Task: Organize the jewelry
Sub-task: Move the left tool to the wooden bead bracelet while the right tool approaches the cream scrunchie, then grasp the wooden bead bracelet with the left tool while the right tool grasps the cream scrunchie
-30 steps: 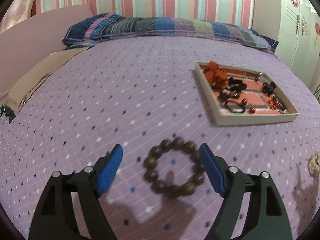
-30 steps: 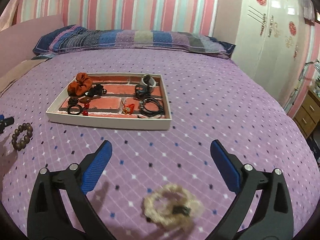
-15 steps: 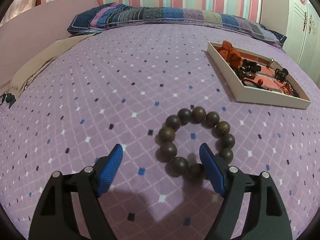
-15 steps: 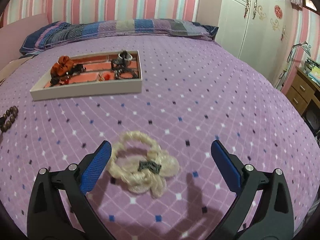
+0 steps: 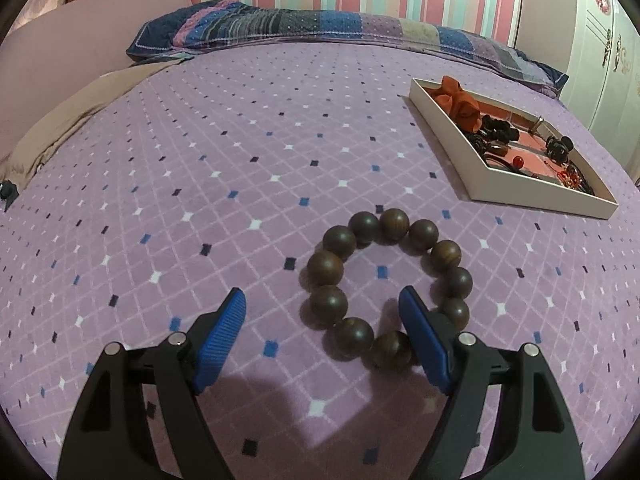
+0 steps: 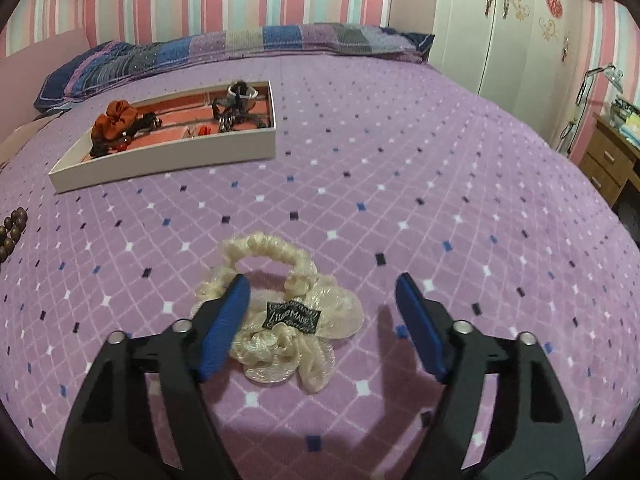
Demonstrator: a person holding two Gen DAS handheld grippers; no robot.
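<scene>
A dark wooden bead bracelet (image 5: 386,290) lies flat on the purple bedspread. My left gripper (image 5: 322,304) is open low over it, its right finger inside the ring and the ring's left part between the jaws. A cream fabric scrunchie (image 6: 280,314) with a black tag lies under my right gripper (image 6: 322,290), which is open, its left finger over the scrunchie's left edge. The white tray (image 5: 452,142) holds an orange scrunchie (image 5: 458,100) and several dark hair ties. The tray (image 6: 168,160) also shows in the right wrist view, and the bracelet (image 6: 12,232) shows at its left edge.
A patterned pillow (image 5: 320,26) lies along the striped wall at the far end. A beige cloth (image 5: 76,116) lies at the bed's left side. A white wardrobe (image 6: 512,32) and a wooden nightstand (image 6: 610,156) stand beyond the bed's right edge.
Both grippers have come lower and closer to their items. The left jaws now straddle the bracelet's left part. The right gripper's left finger now overlaps the scrunchie. Both remain open.
</scene>
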